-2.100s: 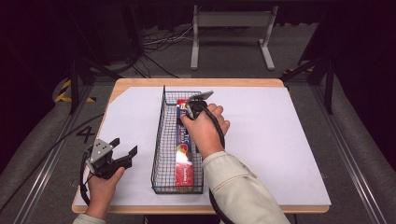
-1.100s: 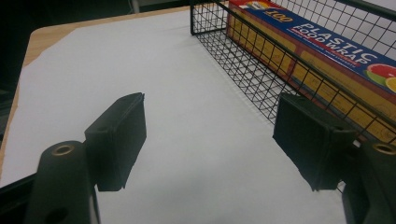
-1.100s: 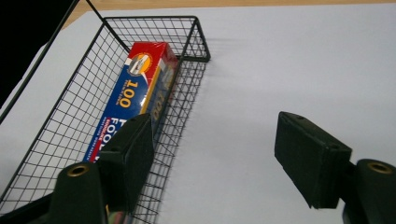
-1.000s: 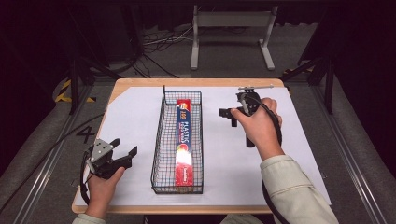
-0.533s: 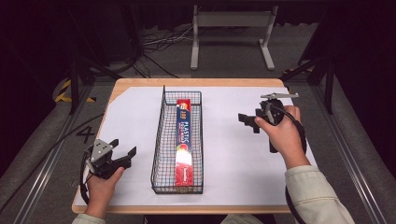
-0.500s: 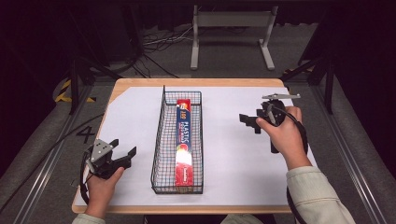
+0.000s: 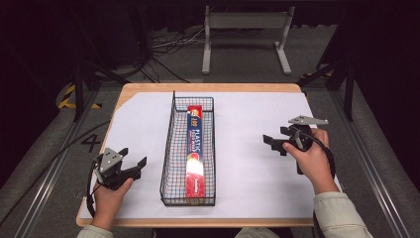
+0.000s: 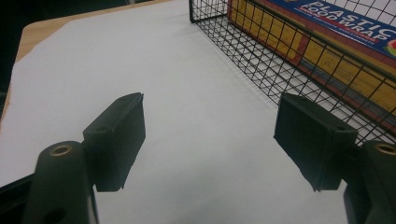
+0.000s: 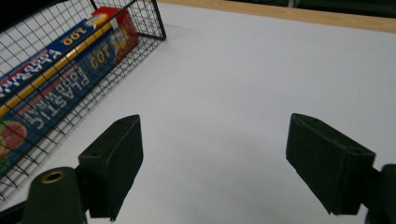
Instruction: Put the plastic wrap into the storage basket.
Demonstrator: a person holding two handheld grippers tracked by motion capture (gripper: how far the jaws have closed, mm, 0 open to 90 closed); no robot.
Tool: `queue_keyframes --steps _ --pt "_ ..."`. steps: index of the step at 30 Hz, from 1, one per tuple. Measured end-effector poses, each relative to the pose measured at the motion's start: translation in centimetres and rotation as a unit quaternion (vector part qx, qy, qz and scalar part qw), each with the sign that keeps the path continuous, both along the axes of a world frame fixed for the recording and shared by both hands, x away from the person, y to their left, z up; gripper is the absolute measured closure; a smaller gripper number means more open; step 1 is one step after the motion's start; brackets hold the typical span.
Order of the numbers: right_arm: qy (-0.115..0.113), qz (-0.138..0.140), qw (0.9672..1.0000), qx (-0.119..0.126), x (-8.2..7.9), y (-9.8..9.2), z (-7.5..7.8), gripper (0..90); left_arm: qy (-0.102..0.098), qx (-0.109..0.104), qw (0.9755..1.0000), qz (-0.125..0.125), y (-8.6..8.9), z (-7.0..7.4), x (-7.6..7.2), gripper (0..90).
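My right gripper [image 7: 275, 143] has pulled away from the wire basket [image 7: 168, 148] and now sits well off to the right side of the worktop [image 7: 247, 163], while my left gripper [image 7: 132, 168] has not shifted from its place at the near left.

Nearest me, both hands rest low on the white sheet. The left gripper's fingers [image 8: 119, 140] stand wide apart with nothing between them, bare paper showing through the gap. The right gripper's fingers [image 9: 116, 158] are spread just as wide and are equally empty.

Between the two, the basket runs lengthwise away from me, and the plastic food wrap box [image 7: 195, 148] lies flat inside it along the floor of the mesh, its red end toward me. Beyond the worktop's far edge, a grey metal stand [image 7: 245, 29] sits on the floor.

My reading is that the box has been delivered and this is the parking step. To finish it well, I'd keep both grippers clear of the basket walls, level and settled on the sheet.
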State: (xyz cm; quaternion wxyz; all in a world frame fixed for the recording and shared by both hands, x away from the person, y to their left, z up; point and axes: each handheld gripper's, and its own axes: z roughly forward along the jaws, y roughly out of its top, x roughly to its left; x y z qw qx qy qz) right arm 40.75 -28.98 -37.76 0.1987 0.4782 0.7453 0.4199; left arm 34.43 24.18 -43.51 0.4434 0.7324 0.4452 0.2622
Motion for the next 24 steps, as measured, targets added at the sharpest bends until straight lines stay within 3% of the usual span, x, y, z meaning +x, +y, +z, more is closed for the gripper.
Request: queue_keyframes --steps 12,24 --pt "-0.014 0.009 0.9998 -0.012 -1.1 -1.3 -3.8 16.3 0.01 0.003 0.9999 0.004 0.2 -0.9 0.3 24.9" --pt "-0.005 0.005 0.9999 -0.01 -1.6 -2.2 -5.4 15.4 0.014 0.002 0.9999 0.004 0.3 -1.0 0.0 24.6"
